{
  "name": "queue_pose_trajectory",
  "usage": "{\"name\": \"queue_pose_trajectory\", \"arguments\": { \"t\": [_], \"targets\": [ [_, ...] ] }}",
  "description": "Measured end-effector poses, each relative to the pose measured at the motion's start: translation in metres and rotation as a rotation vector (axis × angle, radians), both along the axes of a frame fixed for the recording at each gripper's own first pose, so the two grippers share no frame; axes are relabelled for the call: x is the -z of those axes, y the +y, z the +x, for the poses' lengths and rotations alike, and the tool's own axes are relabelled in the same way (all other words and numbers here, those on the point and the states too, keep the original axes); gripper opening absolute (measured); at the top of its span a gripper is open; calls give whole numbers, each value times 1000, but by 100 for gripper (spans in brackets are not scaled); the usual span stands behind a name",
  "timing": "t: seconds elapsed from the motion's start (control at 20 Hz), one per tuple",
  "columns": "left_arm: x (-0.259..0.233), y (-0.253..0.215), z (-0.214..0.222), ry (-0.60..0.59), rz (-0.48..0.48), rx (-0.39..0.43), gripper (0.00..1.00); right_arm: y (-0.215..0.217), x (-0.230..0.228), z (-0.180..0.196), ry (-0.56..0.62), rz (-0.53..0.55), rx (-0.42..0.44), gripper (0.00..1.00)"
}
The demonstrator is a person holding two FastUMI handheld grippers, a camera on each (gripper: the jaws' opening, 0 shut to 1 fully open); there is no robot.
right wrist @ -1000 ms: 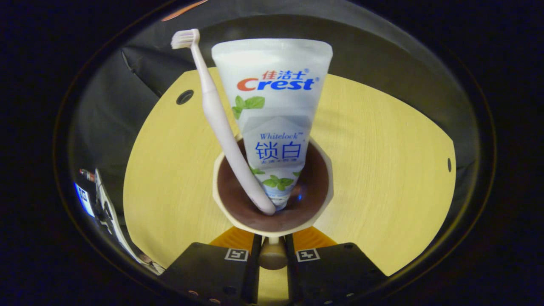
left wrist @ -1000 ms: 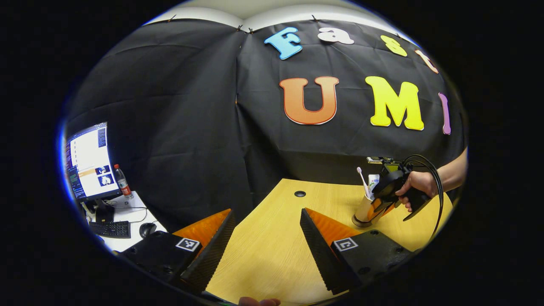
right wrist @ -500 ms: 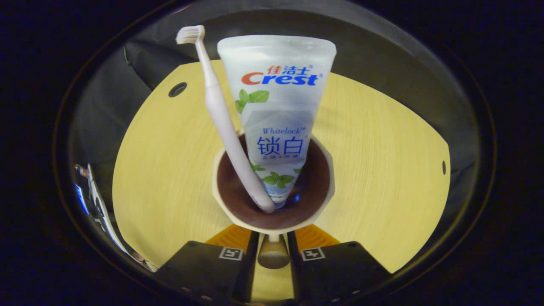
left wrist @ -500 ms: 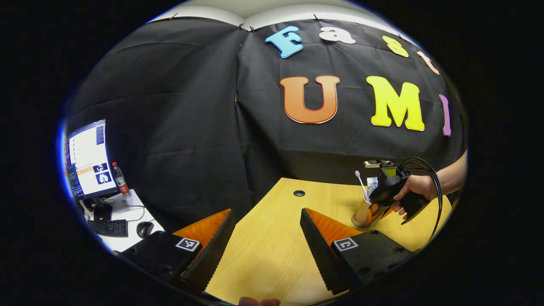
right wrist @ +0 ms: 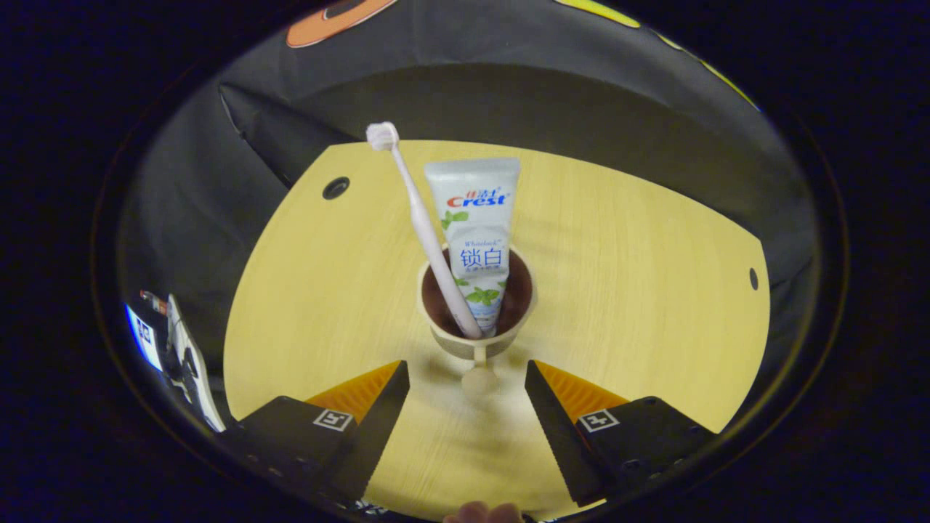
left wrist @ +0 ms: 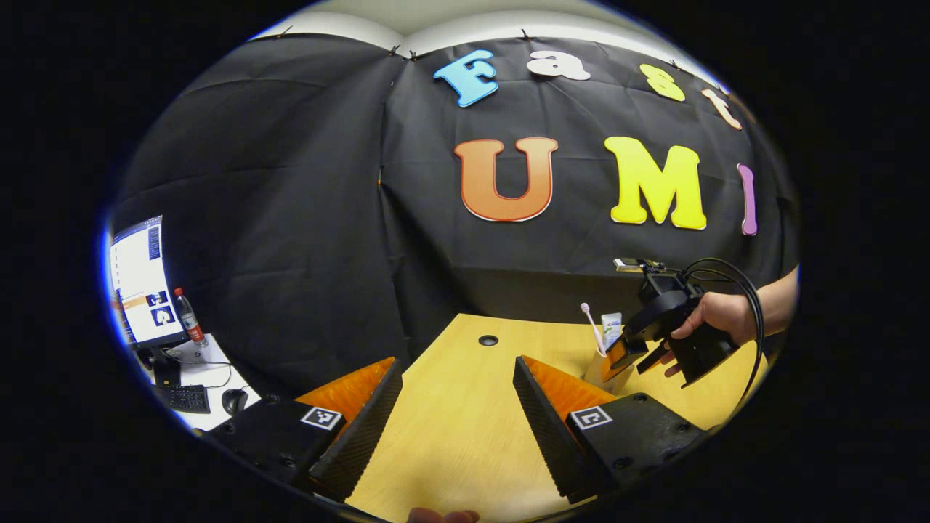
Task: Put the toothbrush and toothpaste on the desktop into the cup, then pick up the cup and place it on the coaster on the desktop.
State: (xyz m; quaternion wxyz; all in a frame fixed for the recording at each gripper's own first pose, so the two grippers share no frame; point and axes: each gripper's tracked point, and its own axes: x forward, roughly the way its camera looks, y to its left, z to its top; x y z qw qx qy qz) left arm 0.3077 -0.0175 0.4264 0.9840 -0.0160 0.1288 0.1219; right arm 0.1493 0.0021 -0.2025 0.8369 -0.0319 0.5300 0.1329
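Right gripper view: cup (right wrist: 476,341) with toothbrush (right wrist: 425,232) and toothpaste (right wrist: 476,232) stands on the bench (right wrist: 639,290); both grippers' jaws wide apart, empty.

The left gripper view is taken from low over the near edge of the surface (left wrist: 465,436), facing almost level toward the booth's wall, with the right gripper (left wrist: 631,357) seen farther off at the right. The right gripper view is taken from close above and just behind the cup (right wrist: 476,319), tilted steeply down between its own fingers (right wrist: 378,407). The cup, its contents and the surface are shared by both views — small and distant in one, near and central in the other.
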Motion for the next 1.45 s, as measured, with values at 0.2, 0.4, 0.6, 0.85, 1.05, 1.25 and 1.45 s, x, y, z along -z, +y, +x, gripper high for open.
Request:
{"name": "queue_pose_trajectory", "arguments": {
  "t": [0.2,0.4,0.6,0.85,1.05,1.25,1.45],
  "targets": [
    [-24,-44,21,-43,-5,108,98,-70,-99,-42,-142,71,63,95],
    [-51,-103,37,-91,-13,234,98,-175,-205,-91,-357,83,161,95],
    [-80,-168,45,-139,-40,349,98,-255,-275,-141,-616,74,255,95],
    [-117,-212,39,-182,-41,393,98,-312,-355,-217,-919,46,316,95],
    [-138,-218,28,-212,-32,366,98,-302,-353,-244,-1034,42,328,95],
    [-144,-216,15,-217,-34,341,98,-314,-357,-258,-1078,62,349,95],
    [-144,-215,8,-211,-42,322,98,-308,-355,-261,-1092,55,335,95]
  ]
}}
